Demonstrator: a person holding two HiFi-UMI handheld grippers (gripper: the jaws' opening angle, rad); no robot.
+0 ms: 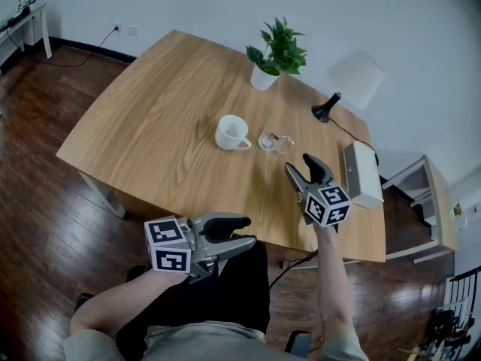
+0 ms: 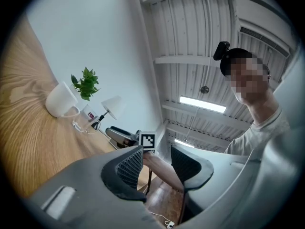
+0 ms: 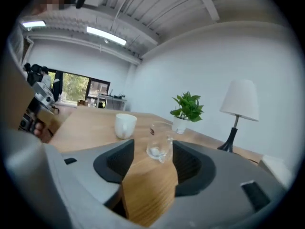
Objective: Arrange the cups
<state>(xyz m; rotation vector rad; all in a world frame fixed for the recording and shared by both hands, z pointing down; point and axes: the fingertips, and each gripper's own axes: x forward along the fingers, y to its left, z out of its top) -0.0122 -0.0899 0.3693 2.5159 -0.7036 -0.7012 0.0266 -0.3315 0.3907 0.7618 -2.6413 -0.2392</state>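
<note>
A white mug [image 1: 231, 132] stands upright near the middle of the wooden table [image 1: 150, 119], its handle to the right. Just to its right is a clear glass cup [image 1: 275, 142]. My right gripper [image 1: 301, 164] hovers over the table a short way in front of the glass, open, with nothing between its fingers. In the right gripper view the glass [image 3: 159, 141] lines up beyond the gap, and the mug [image 3: 125, 125] is to its left. My left gripper [image 1: 248, 230] is open and empty, held off the table's near edge. The left gripper view shows the mug [image 2: 61, 99] far off.
A potted plant [image 1: 274, 51] and a white-shaded lamp [image 1: 349, 81] stand at the table's far side. A white box [image 1: 362, 173] lies at the right edge, close to my right gripper. Dark wooden floor surrounds the table.
</note>
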